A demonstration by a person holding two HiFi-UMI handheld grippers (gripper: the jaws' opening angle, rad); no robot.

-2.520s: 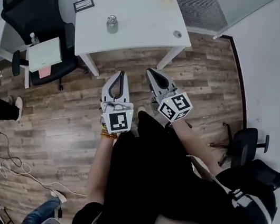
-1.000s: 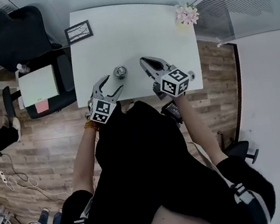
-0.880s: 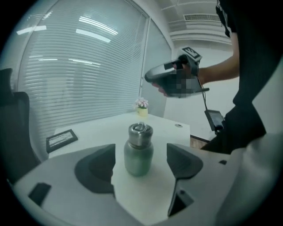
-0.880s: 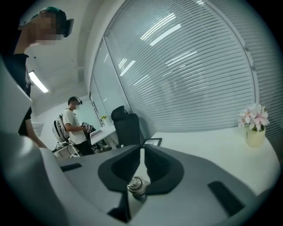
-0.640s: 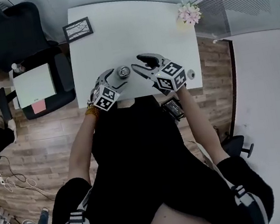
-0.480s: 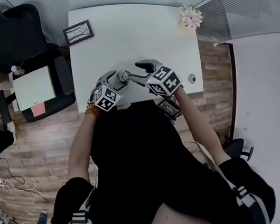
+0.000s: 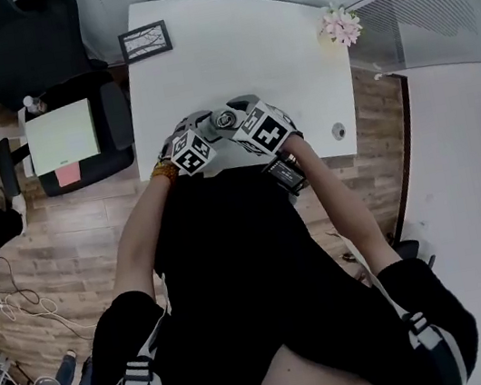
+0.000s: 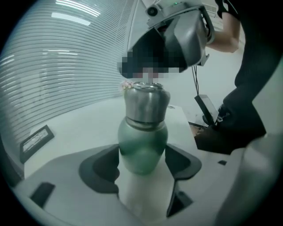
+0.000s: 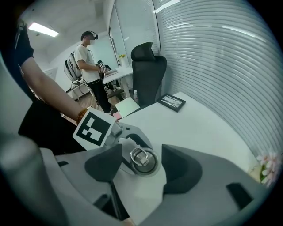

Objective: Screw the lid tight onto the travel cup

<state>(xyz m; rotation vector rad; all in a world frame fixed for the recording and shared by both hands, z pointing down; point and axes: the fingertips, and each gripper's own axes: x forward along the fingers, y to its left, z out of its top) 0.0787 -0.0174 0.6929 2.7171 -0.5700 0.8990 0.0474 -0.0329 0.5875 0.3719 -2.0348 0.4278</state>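
round green travel cup [image 8: 142,148]: green body
shiny silver lid [image 8: 146,103]: silver grey
flat white table [image 7: 243,48]: plain white
wooden plank floor [image 7: 73,235]: brown stripes
soft office chair [image 7: 11,38]: black

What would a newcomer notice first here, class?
A green travel cup with a steel lid stands near the white table's front edge. The left claw, jaws just closing, clasps its body; the right claw, jaws just opening, straddles the lid.

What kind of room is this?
Probably an office. There is a big white desk, a black office chair next to it, and long window blinds along the wall.
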